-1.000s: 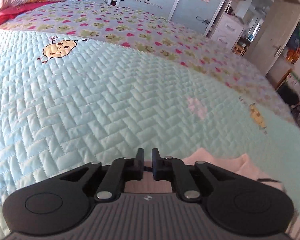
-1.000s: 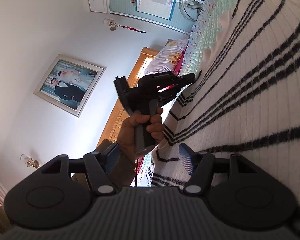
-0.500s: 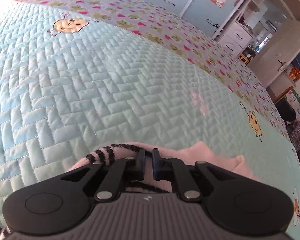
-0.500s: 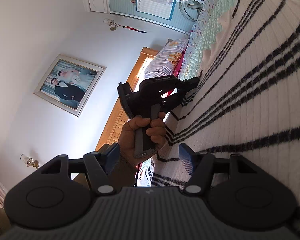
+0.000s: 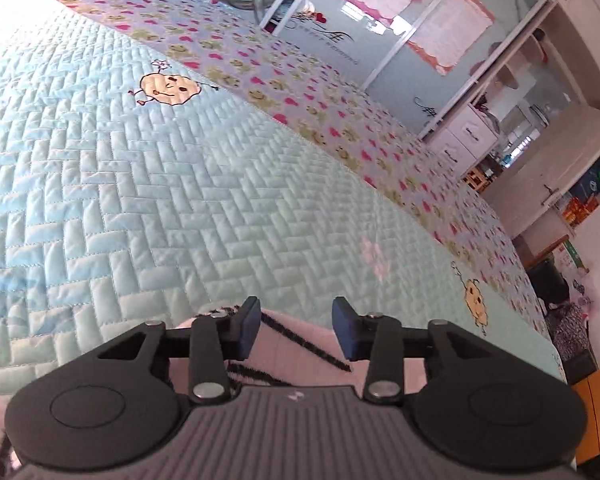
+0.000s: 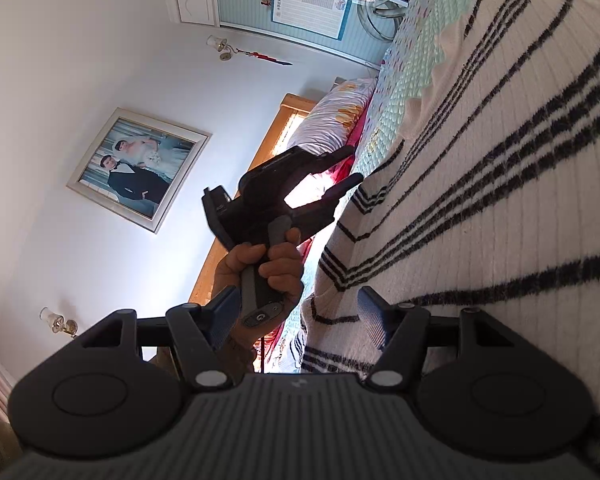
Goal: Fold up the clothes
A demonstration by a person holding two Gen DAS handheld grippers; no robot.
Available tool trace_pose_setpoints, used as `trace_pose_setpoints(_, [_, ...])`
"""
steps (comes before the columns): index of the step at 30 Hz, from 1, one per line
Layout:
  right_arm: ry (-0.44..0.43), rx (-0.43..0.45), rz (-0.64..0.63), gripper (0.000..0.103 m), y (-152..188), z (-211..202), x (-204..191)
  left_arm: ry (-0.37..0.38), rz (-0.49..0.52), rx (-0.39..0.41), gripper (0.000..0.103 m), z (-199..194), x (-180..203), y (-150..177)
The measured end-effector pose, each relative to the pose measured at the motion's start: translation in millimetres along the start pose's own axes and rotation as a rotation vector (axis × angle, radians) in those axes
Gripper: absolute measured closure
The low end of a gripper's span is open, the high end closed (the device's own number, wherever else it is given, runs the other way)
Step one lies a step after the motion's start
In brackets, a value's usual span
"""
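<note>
While the left tool [image 5: 294,328] hangs low over the bed, its blue-padded fingers [image 5: 247,330] stand spread with nothing between them, and the pale pink knitted sweater with black stripes [image 5: 296,356] lies just under them on the pale green quilted bedspread [image 5: 180,200]. Far across that quilt runs a white sheet printed with pink hearts and green frogs [image 5: 308,92], and an embroidered yellow cartoon figure [image 5: 168,88] sits to the far left. Beyond the bed's right side stand white drawers [image 5: 466,136].

From the right wrist view (rolled sideways), the right tool [image 6: 294,314] is also spread and empty, with the striped sweater filling the right side. Directly ahead, a hand [image 6: 260,268] gripping the left tool's handle blocks part of the bed. Behind it are a wooden headboard [image 6: 288,120], a floral pillow [image 6: 336,116] and a framed portrait photograph [image 6: 138,168] on the white wall.
</note>
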State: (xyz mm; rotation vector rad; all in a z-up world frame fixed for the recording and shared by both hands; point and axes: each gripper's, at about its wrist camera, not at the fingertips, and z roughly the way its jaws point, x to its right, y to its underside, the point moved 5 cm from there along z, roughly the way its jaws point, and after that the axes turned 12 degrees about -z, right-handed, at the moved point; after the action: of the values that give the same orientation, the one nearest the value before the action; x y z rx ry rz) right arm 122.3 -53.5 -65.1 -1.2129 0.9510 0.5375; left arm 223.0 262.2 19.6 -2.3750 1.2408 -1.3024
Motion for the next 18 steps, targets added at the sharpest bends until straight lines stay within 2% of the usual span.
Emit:
trace_pose_setpoints(1, [0.000,0.000,0.000,0.037,-0.1,0.2,0.0,-0.007,0.004,-0.002,0.050,-0.9,-1.4,0.9])
trace_pose_setpoints(2, [0.000,0.000,0.000,0.037,-0.2,0.4,-0.1,-0.062,0.049,-0.026,0.049,5.0,-5.9,6.4])
trace_pose_setpoints(3, [0.000,0.000,0.000,0.037,-0.3,0.5,0.0,-0.130,0.086,-0.027,0.052,11.0,-11.9,10.2])
trace_pose_setpoints(5, [0.000,0.000,0.001,0.037,-0.5,0.6,0.1,-0.172,0.092,0.021,0.060,12.5,-20.0,11.5])
trace_pose_setpoints(10, [-0.001,0.001,0.001,0.037,-0.4,0.2,0.6,-0.117,0.019,0.022,0.056,-8.0,-2.1,25.5])
trace_pose_setpoints(13, [-0.002,0.002,0.003,0.037,0.0,-0.5,1.2,-0.056,0.092,-0.089,0.046,-20.6,16.3,54.6])
trace_pose_setpoints(14, [-0.001,0.002,0.004,0.037,0.0,-0.6,1.3,-0.070,0.111,-0.080,0.041,-23.2,16.8,57.1])
trace_pose_setpoints(18, [-0.001,0.003,0.005,0.037,-0.6,-0.7,0.9,-0.127,0.187,-0.045,0.049,-34.1,18.7,67.1])
